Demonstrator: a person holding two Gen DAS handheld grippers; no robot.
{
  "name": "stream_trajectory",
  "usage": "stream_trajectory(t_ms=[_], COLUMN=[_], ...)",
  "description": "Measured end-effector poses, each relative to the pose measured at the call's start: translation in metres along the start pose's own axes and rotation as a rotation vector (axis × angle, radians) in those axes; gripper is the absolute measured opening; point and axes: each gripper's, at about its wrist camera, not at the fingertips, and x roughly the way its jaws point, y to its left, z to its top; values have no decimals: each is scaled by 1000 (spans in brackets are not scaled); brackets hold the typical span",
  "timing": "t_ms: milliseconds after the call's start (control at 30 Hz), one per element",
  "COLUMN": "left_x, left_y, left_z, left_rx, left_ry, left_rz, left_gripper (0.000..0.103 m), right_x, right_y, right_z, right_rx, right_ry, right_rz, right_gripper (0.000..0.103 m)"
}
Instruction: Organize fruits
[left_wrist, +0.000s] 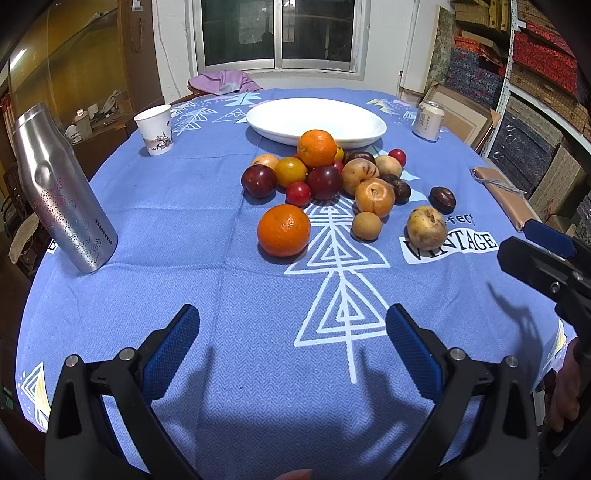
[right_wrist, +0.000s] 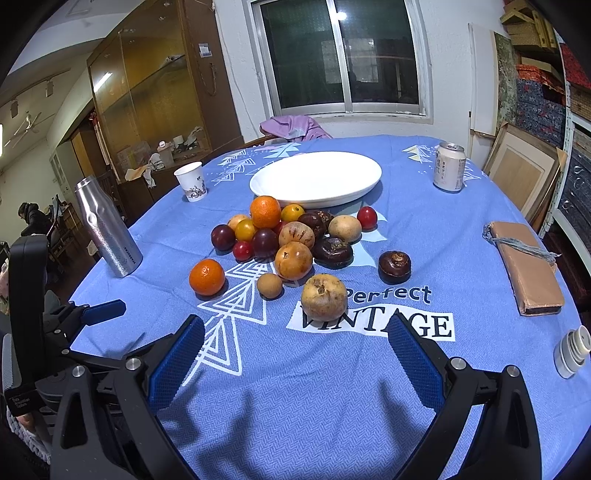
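Note:
A pile of fruits (left_wrist: 325, 173) lies mid-table in front of an empty white plate (left_wrist: 316, 120), which also shows in the right wrist view (right_wrist: 316, 179). An orange (left_wrist: 283, 230) lies apart at the front, also seen from the right (right_wrist: 207, 277). A yellowish pear-like fruit (right_wrist: 324, 297) and a dark fruit (right_wrist: 394, 266) lie apart on the right. My left gripper (left_wrist: 293, 328) is open and empty above the cloth, short of the orange. My right gripper (right_wrist: 295, 341) is open and empty just before the yellowish fruit (left_wrist: 426, 228).
A steel bottle (left_wrist: 62, 188) stands at the left, a paper cup (left_wrist: 155, 129) behind it. A can (right_wrist: 448, 166) stands far right. A brown wallet (right_wrist: 528, 269) and a small white lid (right_wrist: 572, 350) lie at the right edge. Blue cloth (left_wrist: 184, 229) covers the table.

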Motion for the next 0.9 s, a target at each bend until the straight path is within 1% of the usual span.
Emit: stream_trajectory(t_ms=[467,700,800,900], left_x=[0,1,0,0], left_y=[0,7,9,12], left_z=[0,1,2,4], left_rx=[-1,-34,-34,-43], left_ry=[3,12,-9,-46], left_rz=[-1,-13,-18,-5], left_gripper=[99,99,99,99], right_x=[0,0,3,15], right_y=[0,1,0,-7], right_z=[0,0,-1,-2], right_rx=[1,-1,9,26], right_ry=[1,2,2,20], right_rz=[1,2,23,34], right_gripper=[100,100,100,100])
